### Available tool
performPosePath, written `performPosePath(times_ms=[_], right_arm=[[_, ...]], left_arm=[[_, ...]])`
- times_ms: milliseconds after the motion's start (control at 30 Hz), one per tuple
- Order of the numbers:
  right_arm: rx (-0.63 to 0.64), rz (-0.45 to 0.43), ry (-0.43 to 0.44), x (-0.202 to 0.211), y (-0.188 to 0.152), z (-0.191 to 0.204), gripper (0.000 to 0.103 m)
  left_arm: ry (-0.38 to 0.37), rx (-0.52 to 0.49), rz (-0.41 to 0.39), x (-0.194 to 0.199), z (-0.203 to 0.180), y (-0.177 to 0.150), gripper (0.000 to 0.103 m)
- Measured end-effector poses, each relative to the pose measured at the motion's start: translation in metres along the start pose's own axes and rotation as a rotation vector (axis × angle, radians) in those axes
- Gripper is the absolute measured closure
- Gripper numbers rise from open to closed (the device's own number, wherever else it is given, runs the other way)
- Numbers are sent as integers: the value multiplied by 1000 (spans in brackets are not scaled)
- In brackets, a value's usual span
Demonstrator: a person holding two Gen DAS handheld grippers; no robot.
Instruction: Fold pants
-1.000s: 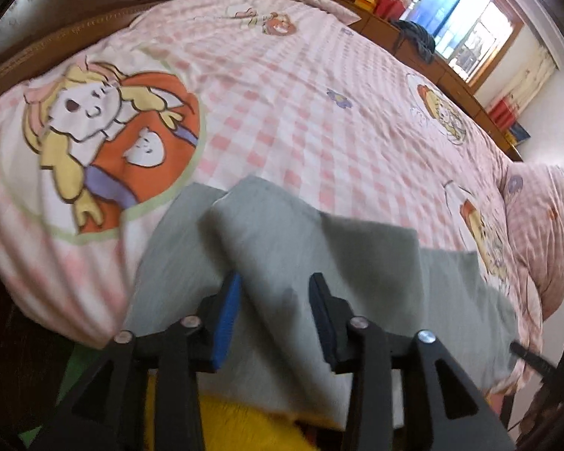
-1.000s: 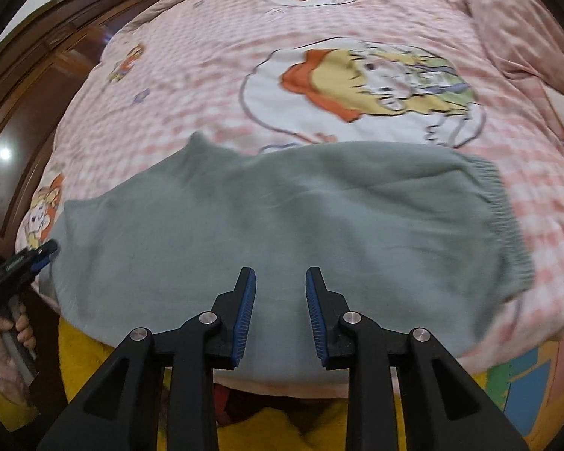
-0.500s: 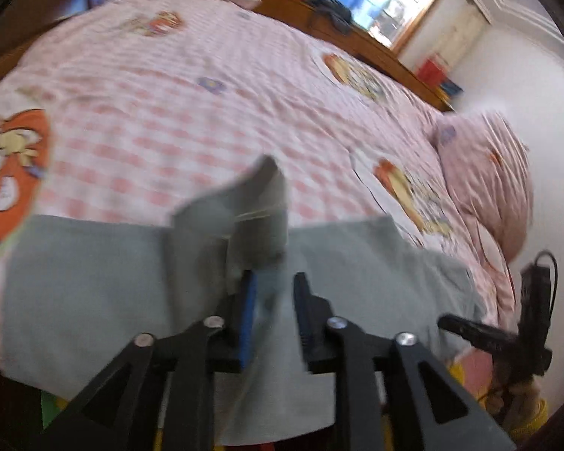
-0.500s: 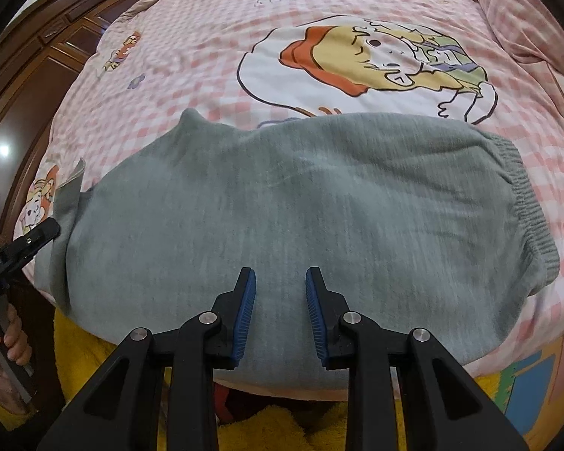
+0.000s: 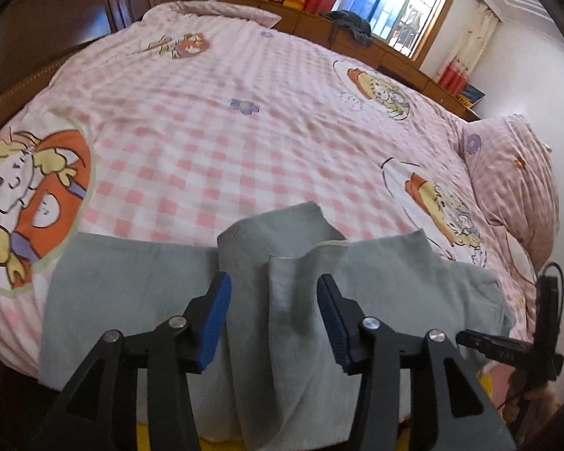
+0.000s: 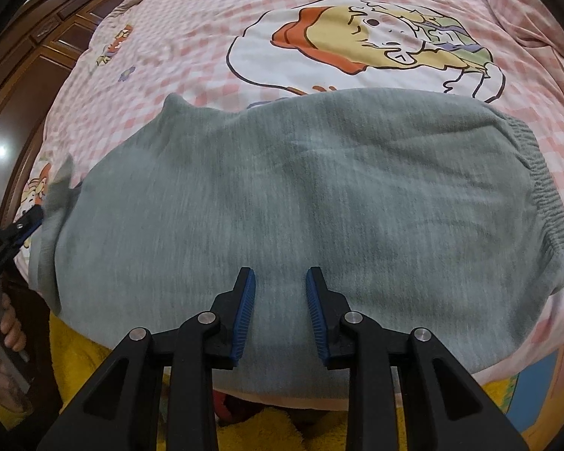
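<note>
Grey-green pants (image 6: 319, 195) lie flat across the near edge of the bed, ribbed waistband (image 6: 545, 195) to the right in the right wrist view. In the left wrist view a leg end (image 5: 274, 233) is folded back over the pants (image 5: 131, 282). It stands up in a loose ridge between the jaws of my left gripper (image 5: 273, 280). Those jaws are opening, and the blue pads stand off the cloth on both sides. My right gripper (image 6: 280, 274) hovers low over the pants' near edge, jaws apart with only flat cloth below them.
A pink checked quilt (image 5: 244, 150) with cartoon prints covers the bed, and a matching pillow (image 5: 515, 188) lies at the right. Dark wooden wardrobes (image 5: 56, 18) stand along the left. Yellow fabric (image 6: 86, 342) shows below the bed's edge. A hand (image 6: 7, 323) grips the left tool.
My left gripper closed on the leg end, carried it rightward over the pants, then widened its jaws off it. The right gripper sank slightly closer to the pants.
</note>
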State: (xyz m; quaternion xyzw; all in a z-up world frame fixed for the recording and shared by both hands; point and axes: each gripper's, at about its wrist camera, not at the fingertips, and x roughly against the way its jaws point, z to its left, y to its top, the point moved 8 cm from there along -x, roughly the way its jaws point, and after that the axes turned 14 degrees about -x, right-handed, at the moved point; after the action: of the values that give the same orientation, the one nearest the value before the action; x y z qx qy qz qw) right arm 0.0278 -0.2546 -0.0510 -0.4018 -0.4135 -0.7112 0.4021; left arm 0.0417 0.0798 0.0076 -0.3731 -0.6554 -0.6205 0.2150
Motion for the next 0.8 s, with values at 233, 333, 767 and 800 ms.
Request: performPosePath(times_ms=[233,333,767,800], right_arm=[[12,-1,-17,1,0,2,74],[31,-1,-29,2,1,6,74],[193,7,-48,-7,4,57,74],[205,11,-48,-8,5,61,74]], left_arm=[[-2,-9,37,-27,-7,-4,92],[-14,37,5,-14,-1,-4,100],[275,261,-97,74,107,-52,101],[293,271,-81,75,114,-60,101]])
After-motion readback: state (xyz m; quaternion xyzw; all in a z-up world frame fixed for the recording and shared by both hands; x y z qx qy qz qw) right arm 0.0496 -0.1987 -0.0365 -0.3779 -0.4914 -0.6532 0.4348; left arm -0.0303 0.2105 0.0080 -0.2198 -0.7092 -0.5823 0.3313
